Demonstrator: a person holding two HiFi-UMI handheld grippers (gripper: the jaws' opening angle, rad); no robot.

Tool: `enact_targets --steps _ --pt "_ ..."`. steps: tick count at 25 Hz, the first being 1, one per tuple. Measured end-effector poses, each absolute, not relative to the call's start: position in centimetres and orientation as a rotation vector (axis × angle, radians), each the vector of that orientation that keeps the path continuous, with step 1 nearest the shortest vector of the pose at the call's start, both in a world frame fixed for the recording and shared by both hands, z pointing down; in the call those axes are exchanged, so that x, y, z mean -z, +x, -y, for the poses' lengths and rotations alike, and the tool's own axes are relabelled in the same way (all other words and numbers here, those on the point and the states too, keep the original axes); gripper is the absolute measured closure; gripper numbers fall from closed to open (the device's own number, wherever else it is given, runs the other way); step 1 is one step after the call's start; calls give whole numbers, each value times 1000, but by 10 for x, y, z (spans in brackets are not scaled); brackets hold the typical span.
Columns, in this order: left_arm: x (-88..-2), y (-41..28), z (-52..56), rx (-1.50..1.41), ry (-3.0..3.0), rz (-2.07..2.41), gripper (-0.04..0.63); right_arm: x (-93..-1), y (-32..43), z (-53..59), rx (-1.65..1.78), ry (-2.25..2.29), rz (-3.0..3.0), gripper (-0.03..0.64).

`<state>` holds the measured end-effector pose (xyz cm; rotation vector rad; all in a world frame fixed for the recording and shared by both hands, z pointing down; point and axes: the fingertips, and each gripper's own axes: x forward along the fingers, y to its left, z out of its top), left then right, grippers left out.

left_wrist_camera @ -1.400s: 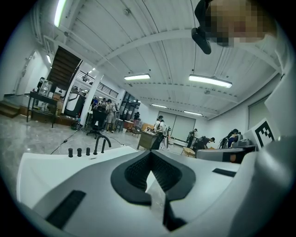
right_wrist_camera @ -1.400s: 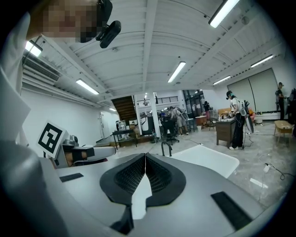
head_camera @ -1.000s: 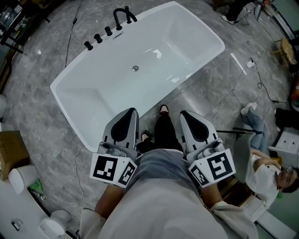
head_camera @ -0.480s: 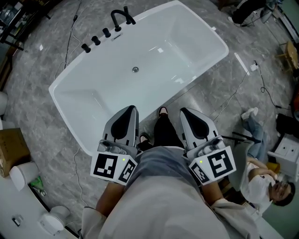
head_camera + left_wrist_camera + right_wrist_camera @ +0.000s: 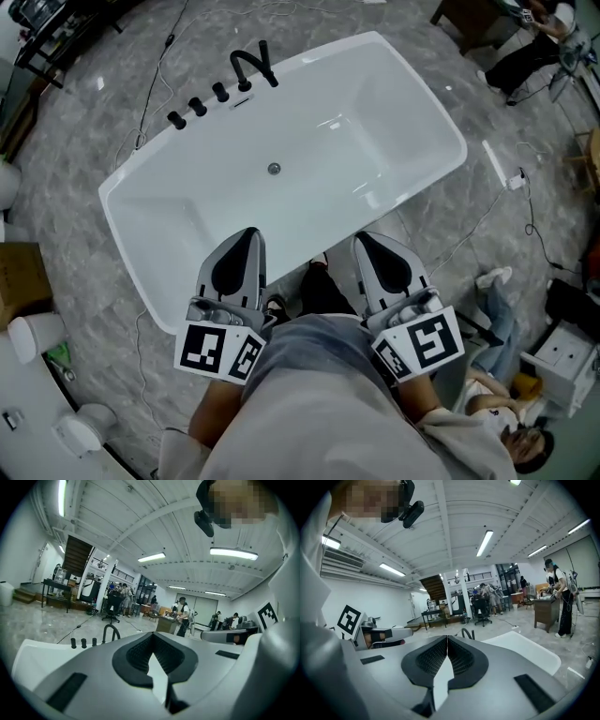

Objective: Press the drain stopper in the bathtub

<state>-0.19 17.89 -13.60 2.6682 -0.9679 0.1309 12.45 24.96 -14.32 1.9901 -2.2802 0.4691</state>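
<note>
In the head view, the white bathtub (image 5: 141,202) lies slantwise on the grey floor. Its small round metal drain stopper (image 5: 274,169) sits in the middle of the tub's bottom. A black faucet (image 5: 251,64) and black knobs (image 5: 199,106) stand on the far rim. My left gripper (image 5: 247,233) and right gripper (image 5: 360,240) are held side by side close to my body, above the tub's near rim and well short of the stopper. Both are shut with nothing between the jaws. The left gripper (image 5: 153,634) and right gripper (image 5: 447,638) views show the tips meeting, with the faucet (image 5: 110,632) beyond.
Cables trail over the floor around the tub. A cardboard box (image 5: 19,277) and white cylinders (image 5: 28,336) stand at the left. A person (image 5: 497,412) sits on the floor at lower right beside a white box (image 5: 562,361). People and desks stand far across the hall.
The tub and its stopper have slid lower in the head view and look nearer. Both grippers have dropped a little in the picture, still side by side and shut.
</note>
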Motion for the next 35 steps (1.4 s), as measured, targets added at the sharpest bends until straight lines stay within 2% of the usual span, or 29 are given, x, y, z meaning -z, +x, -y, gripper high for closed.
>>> enact_targets --steps 9,18,27,35 --pt "130 -8 -151 -154 2577 1168 598 128 145 -208 -521 1869 2361 598" --pt "121 -31 -134 -134 2542 1174 598 122 117 -189 -518 1791 2350 598" --pt "96 -54 -135 -153 2562 1091 598 106 70 -167 -369 1646 2355 598" --pt "44 -49 -127 -200 2527 1129 598 26 67 -125 -383 1523 2329 598"
